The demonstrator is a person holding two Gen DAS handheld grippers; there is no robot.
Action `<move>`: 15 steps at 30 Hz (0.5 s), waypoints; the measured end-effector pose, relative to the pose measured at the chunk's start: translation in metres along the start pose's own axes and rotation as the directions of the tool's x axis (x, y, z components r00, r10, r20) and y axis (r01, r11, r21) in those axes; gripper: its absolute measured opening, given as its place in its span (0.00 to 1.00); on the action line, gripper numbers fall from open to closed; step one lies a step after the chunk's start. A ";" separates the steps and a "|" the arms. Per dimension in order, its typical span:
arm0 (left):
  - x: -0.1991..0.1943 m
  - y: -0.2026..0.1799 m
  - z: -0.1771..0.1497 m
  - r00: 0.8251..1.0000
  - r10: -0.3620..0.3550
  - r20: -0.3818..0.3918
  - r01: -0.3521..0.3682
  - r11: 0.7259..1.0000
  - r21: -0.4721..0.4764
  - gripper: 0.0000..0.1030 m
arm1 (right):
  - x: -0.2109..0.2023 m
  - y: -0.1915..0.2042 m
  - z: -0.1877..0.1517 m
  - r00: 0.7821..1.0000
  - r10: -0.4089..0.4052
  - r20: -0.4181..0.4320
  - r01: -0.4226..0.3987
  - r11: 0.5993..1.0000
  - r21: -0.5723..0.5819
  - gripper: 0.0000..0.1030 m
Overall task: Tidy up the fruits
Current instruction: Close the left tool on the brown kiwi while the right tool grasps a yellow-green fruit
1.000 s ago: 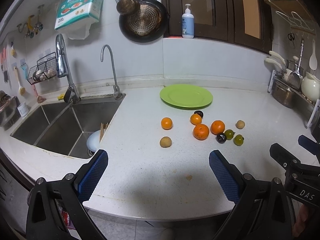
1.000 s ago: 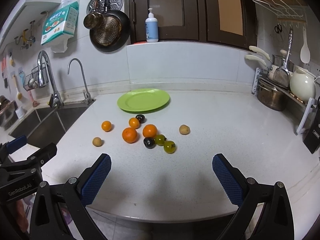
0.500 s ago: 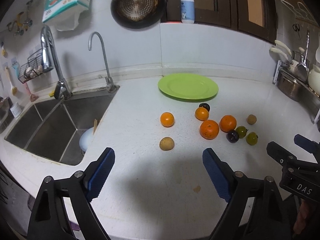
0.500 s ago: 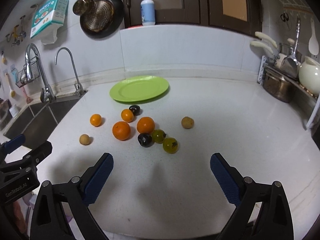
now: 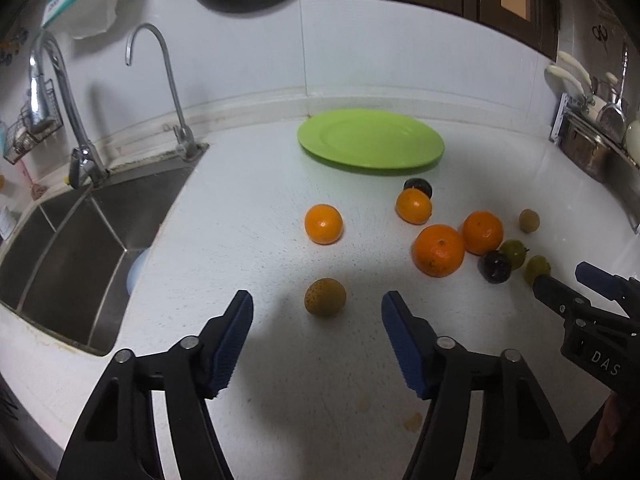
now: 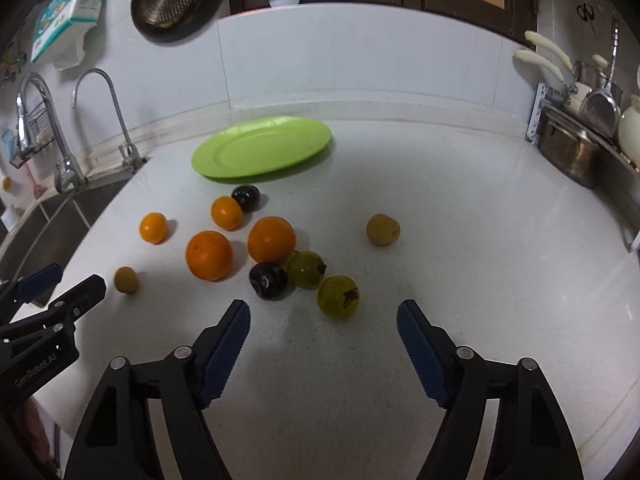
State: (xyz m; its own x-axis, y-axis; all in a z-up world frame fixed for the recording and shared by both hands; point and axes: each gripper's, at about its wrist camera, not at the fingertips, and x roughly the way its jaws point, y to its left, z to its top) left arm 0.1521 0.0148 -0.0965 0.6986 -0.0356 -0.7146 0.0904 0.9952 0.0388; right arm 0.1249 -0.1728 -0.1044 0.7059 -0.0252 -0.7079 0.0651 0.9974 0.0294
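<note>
An empty green plate point(image 5: 370, 143) point(image 6: 262, 147) lies at the back of the white counter. Loose fruit lies in front of it: several oranges, two dark plums, two green fruits and two small brown fruits. My left gripper point(image 5: 317, 318) is open, just short of a small brown fruit point(image 5: 325, 297) with an orange point(image 5: 323, 224) beyond it. My right gripper point(image 6: 323, 322) is open, just short of a green fruit point(image 6: 338, 296), with a dark plum point(image 6: 268, 275) and a second green fruit point(image 6: 306, 264) to its left. Each gripper shows at the edge of the other's view.
A steel sink point(image 5: 64, 240) with two taps point(image 5: 160, 80) lies left of the fruit. A dish rack with a pot point(image 6: 576, 152) stands at the right counter edge. Pans hang on the wall above.
Both grippers have moved forward and down toward the fruit, and their jaws have narrowed somewhat. The fruit and plate have not moved.
</note>
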 end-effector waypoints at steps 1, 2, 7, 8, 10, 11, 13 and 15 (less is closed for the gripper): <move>0.004 0.001 0.000 1.000 -0.002 -0.006 0.002 1.000 -0.002 0.60 | 0.004 0.000 0.000 1.000 -0.002 -0.005 0.002 1.000 0.003 0.68; 0.007 0.001 0.000 1.000 -0.006 -0.013 0.006 1.000 -0.004 0.60 | 0.007 -0.001 0.001 1.000 -0.002 -0.011 0.002 1.000 0.007 0.66; 0.022 0.003 0.001 0.998 -0.022 -0.051 0.022 1.000 -0.008 0.52 | 0.023 0.000 0.002 0.999 -0.008 -0.041 0.008 1.000 0.016 0.60; 0.025 0.003 0.001 0.998 -0.026 -0.057 0.026 1.000 -0.010 0.51 | 0.026 0.000 0.002 0.999 -0.010 -0.047 0.010 1.000 0.017 0.58; 0.029 0.003 0.002 0.997 -0.030 -0.065 0.029 1.000 -0.011 0.49 | 0.031 -0.001 0.002 0.998 -0.012 -0.057 0.014 1.000 0.025 0.54; 0.030 0.003 0.002 0.997 -0.032 -0.069 0.031 0.999 -0.010 0.48 | 0.032 -0.002 0.002 0.998 -0.011 -0.062 0.013 1.000 0.027 0.53; 0.033 0.003 0.003 0.997 -0.034 -0.075 0.033 0.999 -0.008 0.44 | 0.035 -0.003 0.001 0.997 -0.015 -0.070 0.018 0.999 0.032 0.51; 0.035 0.002 0.004 0.996 -0.037 -0.083 0.036 0.999 -0.008 0.42 | 0.037 -0.004 0.002 0.997 -0.019 -0.073 0.021 0.999 0.034 0.48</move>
State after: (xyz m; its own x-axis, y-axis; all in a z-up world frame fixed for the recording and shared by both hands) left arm 0.1795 0.0156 -0.1188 0.6333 -0.0646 -0.7712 0.1100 0.9939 0.0071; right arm 0.1523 -0.1775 -0.1296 0.6511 -0.0389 -0.7580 0.1043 0.9938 0.0385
